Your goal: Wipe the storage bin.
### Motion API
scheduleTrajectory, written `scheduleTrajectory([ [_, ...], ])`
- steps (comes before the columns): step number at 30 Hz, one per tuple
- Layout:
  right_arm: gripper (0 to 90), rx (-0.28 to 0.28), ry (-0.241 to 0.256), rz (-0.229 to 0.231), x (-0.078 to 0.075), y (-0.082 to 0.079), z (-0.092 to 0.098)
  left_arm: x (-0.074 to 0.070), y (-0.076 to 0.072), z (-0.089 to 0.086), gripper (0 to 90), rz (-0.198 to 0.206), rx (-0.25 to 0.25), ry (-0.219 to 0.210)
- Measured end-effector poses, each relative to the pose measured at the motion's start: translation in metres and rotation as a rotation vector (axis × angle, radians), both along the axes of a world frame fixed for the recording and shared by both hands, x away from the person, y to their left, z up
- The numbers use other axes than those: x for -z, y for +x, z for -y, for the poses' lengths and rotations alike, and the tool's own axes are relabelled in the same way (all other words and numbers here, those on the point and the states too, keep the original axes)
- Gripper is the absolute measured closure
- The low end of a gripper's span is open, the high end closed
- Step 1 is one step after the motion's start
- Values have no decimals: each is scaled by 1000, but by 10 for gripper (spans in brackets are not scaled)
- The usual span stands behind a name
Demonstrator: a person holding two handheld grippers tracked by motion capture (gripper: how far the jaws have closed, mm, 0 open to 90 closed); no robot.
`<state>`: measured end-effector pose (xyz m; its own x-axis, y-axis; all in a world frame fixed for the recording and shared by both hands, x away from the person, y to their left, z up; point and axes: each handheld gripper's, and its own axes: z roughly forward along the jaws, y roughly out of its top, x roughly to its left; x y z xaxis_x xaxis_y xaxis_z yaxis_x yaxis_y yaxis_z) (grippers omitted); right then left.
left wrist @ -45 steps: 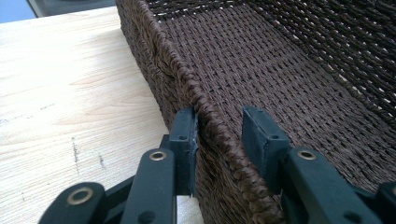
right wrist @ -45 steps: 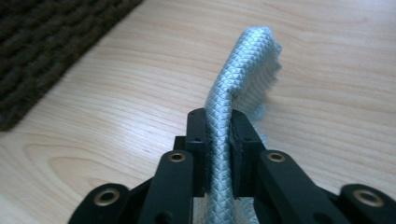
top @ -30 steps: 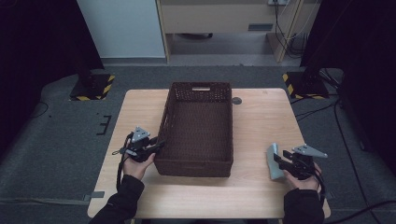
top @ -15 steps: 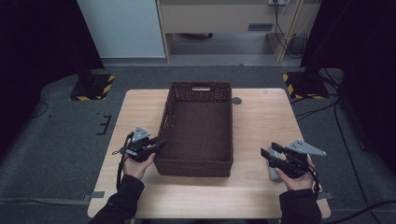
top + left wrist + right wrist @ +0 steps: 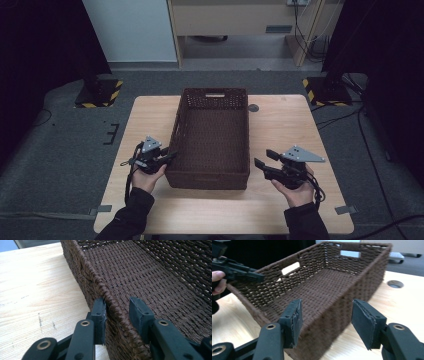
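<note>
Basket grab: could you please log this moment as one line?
left gripper: open, straddling rim of brown woven rectangular basket | right gripper: open, near the basket's right wall | light wooden table

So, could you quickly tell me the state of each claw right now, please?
Left claw: open, straddling the basket wall near its corner, not clamped.
Right claw: open, holding nothing, short of the basket.

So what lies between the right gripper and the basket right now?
Bare tabletop: in the high view, the right gripper is beside the basket, not touching, jaws open. The right gripper view shows nothing in between.
</note>
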<state>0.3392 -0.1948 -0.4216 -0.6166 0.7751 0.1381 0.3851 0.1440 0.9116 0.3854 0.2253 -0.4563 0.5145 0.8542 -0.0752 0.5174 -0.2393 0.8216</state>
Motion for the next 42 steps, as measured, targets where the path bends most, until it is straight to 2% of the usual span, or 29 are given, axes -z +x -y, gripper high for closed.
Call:
scheduleTrajectory([
  [3,419,-21,-6,4,-2,2,-11,0,-1,1,660,-1,4,8],
  [8,421,-34,-8,-15,-2,12,-27,-1,-2,2,659,-3,6,13],
  [9,426,-29,-38,-27,2,18,-35,-1,-3,2,658,-3,7,17],
  [10,426,-29,-38,-27,2,18,-35,-1,-3,2,658,-3,7,17],
  [13,446,-18,-81,-41,11,24,-42,-1,-4,3,658,-4,10,22],
  [19,552,15,-119,-85,27,30,-41,-2,-8,6,643,-13,22,26],
  [22,564,23,-98,-83,30,31,-39,-4,-8,5,602,-20,39,31],
  [25,568,18,-101,-78,30,31,-38,-10,-6,-1,542,-2,28,-1],
  [29,574,15,-100,-76,31,33,-37,-18,-3,-9,510,36,-4,-40],
  [31,577,10,-102,-77,31,34,-37,-18,0,-11,510,40,-7,-41],
  [33,579,11,-104,-75,31,34,-36,-16,4,-11,510,28,-9,-40],
  [35,588,10,-113,-73,30,37,-35,-14,8,-11,505,19,2,-59],
  [36,600,15,-121,-70,30,39,-34,-12,9,-9,504,17,24,-60],
  [40,629,45,-127,-59,30,42,-32,-9,11,0,512,13,56,-43],
  [42,639,57,-135,-52,30,41,-31,-7,9,7,509,20,44,-5],
])
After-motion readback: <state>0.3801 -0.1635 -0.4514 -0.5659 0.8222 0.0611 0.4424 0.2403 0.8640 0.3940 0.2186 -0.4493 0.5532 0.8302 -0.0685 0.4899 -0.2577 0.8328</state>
